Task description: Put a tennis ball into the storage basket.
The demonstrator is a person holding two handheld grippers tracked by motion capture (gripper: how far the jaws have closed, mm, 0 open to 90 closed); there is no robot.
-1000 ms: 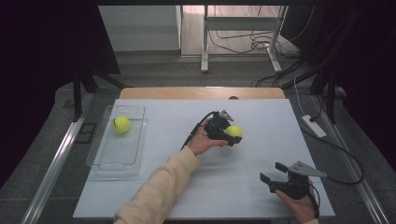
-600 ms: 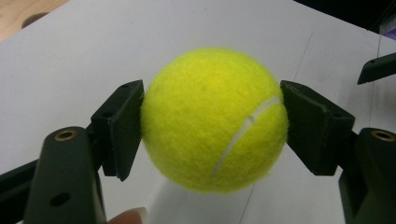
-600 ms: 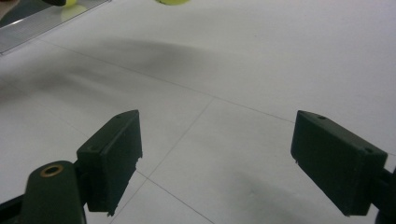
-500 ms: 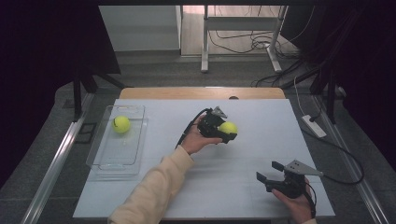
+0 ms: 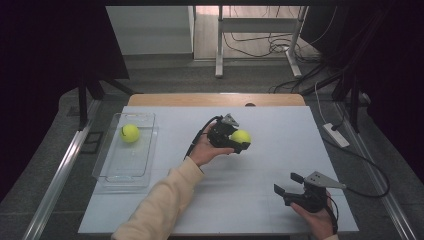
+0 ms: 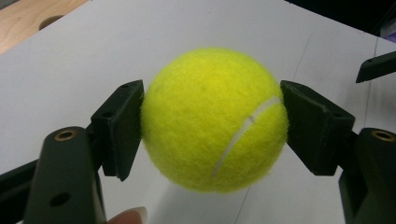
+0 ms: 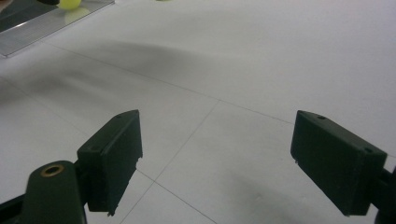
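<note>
1. Near centre of the surface from the high view: my left hand-held gripper is clenched on a tennis ball, jaws pointing toward 3 o'clock.
2. Left gripper view confirms the grip: tennis ball sits squarely between both black pads, one pad touching at its 9 o'clock side, the other at its 3 o'clock side. White seam runs diagonally across the ball's lower right. Ball looks lifted clear of the white surface, with a shadow under it.
3. My left hand wraps the gripper body from the 7 o'clock side; cream sleeve comes in from the bottom edge. A fingertip shows at the bottom of the left gripper view.
4. My right hand-held gripper sits at 5 o'clock of the held ball, well apart from it, near the front edge of the surface. Its jaws are spread wide, nothing between them.
5. Right gripper view: both pads stand far apart over bare white surface, no contact with anything.
6. Clear tray lies at 9 o'clock of the held ball, near the left edge of the surface. A second tennis ball rests inside it, in the far end.
7. Right gripper view also catches the tray's corner and that second ball at the top left.
</note>
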